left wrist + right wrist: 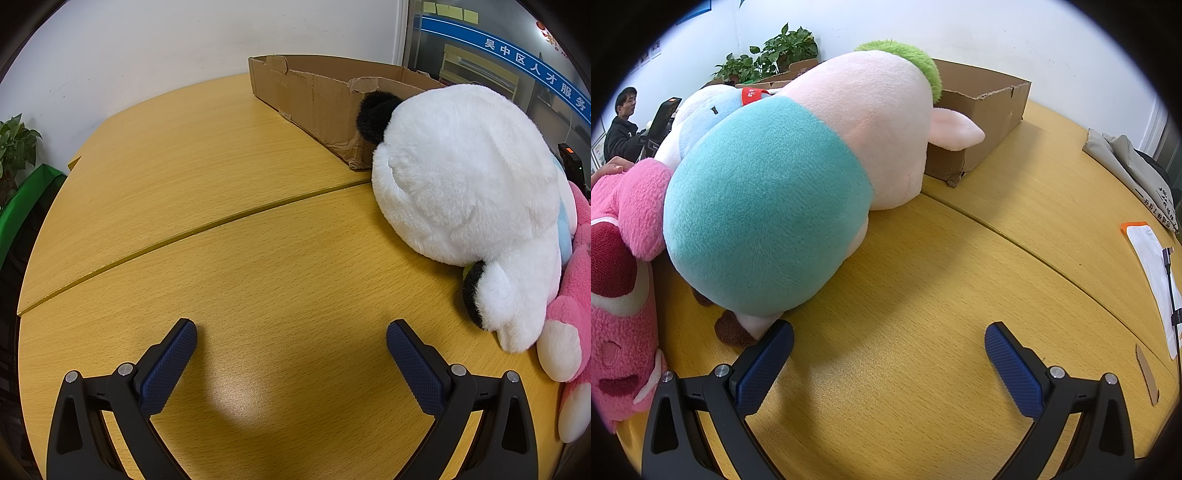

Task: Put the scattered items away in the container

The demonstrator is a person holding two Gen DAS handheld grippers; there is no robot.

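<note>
A yellow wood-grain table (229, 206) made of curved sections runs up to a plain white wall (147, 48). Potted green plants (775, 55) stand by that wall. A glass partition (498, 62) carries a blue banner. A seated man (622, 125) works at what may be a monitor.

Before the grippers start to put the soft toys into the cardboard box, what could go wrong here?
1. The pig plush is far wider than the open right gripper, so a pinch may take only fabric and slip.
2. The panda plush leans against the pink plush; lifting one could drag the other.
3. The cardboard box has low, torn walls; a bulky toy might push it or roll out.
</note>
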